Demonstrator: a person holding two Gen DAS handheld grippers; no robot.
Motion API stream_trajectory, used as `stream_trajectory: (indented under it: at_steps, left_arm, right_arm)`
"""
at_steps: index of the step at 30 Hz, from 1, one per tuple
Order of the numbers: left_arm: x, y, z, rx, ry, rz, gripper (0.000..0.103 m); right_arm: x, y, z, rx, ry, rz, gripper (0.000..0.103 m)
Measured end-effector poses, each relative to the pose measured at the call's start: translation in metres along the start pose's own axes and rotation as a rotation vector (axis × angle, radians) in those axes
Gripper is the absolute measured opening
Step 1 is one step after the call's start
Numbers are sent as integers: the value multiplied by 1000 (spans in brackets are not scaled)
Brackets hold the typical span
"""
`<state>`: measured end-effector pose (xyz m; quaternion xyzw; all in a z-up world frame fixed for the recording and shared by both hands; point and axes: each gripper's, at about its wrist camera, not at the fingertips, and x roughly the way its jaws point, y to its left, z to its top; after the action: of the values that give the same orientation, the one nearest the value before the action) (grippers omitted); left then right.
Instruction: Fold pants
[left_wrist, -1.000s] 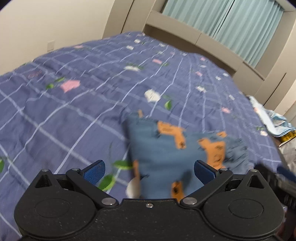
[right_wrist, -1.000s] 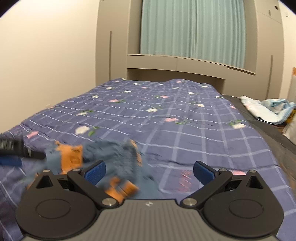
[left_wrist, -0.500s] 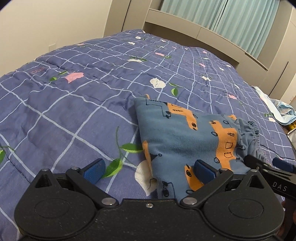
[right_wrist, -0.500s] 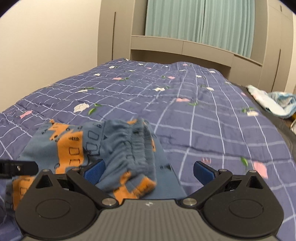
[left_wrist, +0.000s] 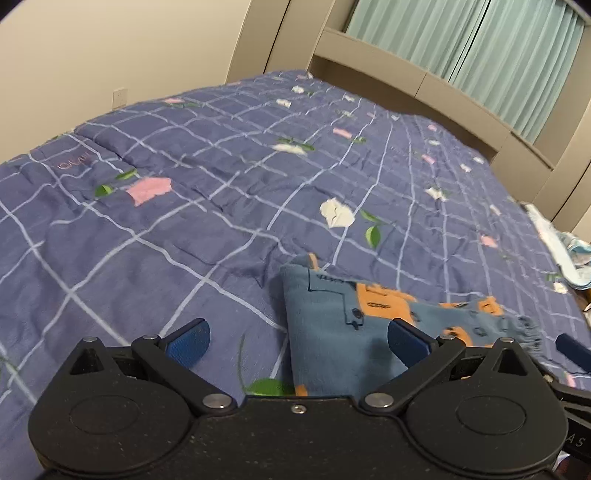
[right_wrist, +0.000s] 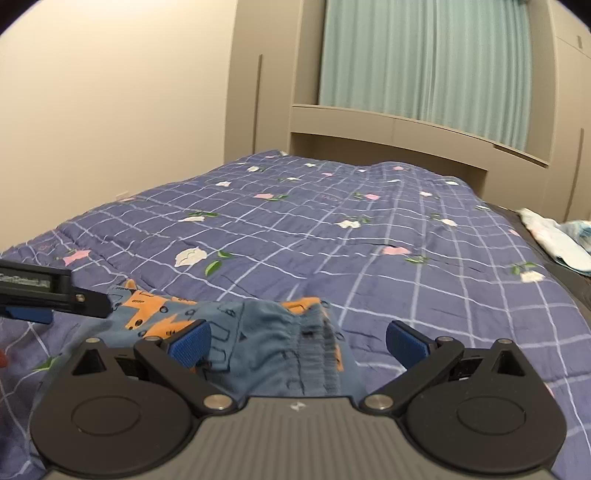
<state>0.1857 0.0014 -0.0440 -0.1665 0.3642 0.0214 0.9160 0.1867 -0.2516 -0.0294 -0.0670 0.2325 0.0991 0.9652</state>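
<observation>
Hiding the folded pants' near edge, each hand-held gripper gapes wide, gripping nothing.

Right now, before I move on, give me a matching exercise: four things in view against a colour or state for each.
Things:
1. pants
2. quilt
3. curtain
4. left hand-held gripper

Descriptions:
A. pale green, hanging
B. open, empty
C. folded, blue with orange print
D. purple with white grid

Pairs: 1-C, 2-D, 3-A, 4-B
</observation>
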Motion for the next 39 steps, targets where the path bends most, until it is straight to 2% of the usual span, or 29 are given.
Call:
stream_trajectory:
  at_steps: [5, 7, 19, 39]
  left_arm:
    - [7, -5, -9, 40, -34, 26, 102]
    - [7, -5, -13, 54, -48, 27, 102]
    - [8, -7, -20, 89, -87, 41, 102]
    - [7, -8, -23, 97, -100, 40, 102]
  right_arm:
    - [26, -6, -6, 4, 83, -77, 103]
    - [30, -13, -12, 44, 103, -58, 103]
    - [37, -33, -24, 176, 131, 20, 103]
    - [35, -31, -26, 175, 128, 9, 103]
